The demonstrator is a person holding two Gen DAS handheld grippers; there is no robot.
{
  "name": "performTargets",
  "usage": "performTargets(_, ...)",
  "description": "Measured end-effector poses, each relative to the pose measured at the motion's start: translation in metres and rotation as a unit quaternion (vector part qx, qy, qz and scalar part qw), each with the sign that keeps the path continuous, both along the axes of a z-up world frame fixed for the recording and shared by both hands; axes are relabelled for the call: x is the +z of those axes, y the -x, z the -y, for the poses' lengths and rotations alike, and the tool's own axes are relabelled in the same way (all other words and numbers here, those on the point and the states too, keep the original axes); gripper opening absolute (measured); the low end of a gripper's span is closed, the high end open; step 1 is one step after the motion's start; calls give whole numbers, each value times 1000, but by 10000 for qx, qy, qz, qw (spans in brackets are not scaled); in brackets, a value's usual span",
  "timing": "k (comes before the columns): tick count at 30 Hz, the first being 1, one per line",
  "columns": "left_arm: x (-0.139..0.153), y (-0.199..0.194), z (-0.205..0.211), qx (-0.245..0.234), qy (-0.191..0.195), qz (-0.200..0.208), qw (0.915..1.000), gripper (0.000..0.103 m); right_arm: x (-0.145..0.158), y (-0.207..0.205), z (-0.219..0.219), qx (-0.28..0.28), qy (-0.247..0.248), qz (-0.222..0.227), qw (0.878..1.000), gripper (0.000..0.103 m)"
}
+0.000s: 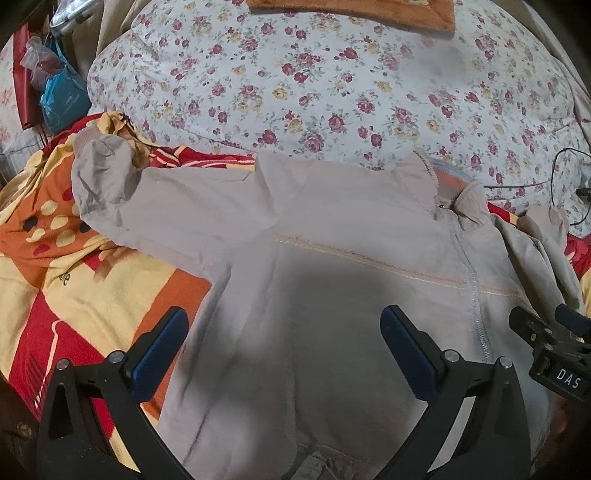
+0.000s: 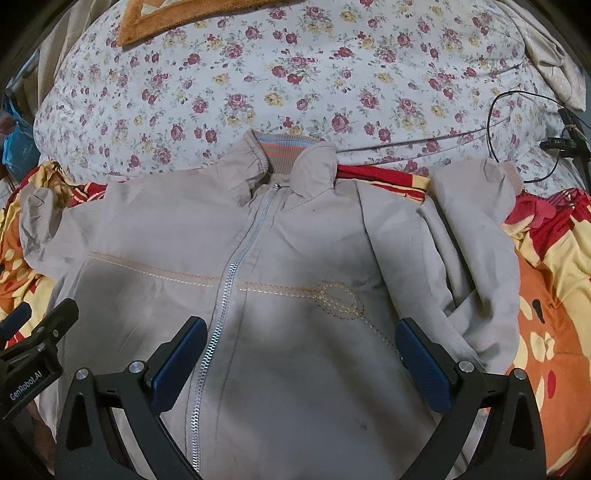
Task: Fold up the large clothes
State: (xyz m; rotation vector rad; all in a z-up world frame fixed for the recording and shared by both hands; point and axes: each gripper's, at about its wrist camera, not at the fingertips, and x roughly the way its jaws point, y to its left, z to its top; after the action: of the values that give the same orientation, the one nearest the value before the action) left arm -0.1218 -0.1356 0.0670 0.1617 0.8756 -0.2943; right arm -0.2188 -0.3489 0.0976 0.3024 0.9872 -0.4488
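Note:
A beige zip-up jacket [image 1: 314,295] lies front up and zipped shut on an orange, red and yellow blanket [image 1: 66,266]. Its collar [image 2: 280,166] points away from me. In the left wrist view one sleeve [image 1: 110,184] stretches out to the left; in the right wrist view the other sleeve [image 2: 469,229] is bunched at the right. My left gripper [image 1: 282,347] hovers open over the jacket's left half, holding nothing. My right gripper [image 2: 301,354] hovers open above the chest, just right of the zipper [image 2: 225,295]. Each gripper shows at the edge of the other's view.
A floral quilt [image 1: 332,81] is heaped behind the jacket, with an orange towel [image 1: 369,11] on top. Bags [image 1: 55,92] hang at the far left. A black cable [image 2: 517,129] runs over the quilt at the right.

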Motion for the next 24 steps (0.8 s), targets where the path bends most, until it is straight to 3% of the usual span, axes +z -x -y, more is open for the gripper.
performTargets(11, 4, -48, -35, 280, 68, -201, 9994, 103, -6, -10, -2, 132, -54, -51, 9999, 102)
performTargets(17, 9, -107, -93, 1019, 67, -147, 9947, 103, -8, -12, -7, 310, -54, -87, 9995, 102)
performTargets(24, 10, -194, -167, 2102, -386, 142, 9768, 103, -14, -14, -8, 336, -153, -173, 9992, 102)
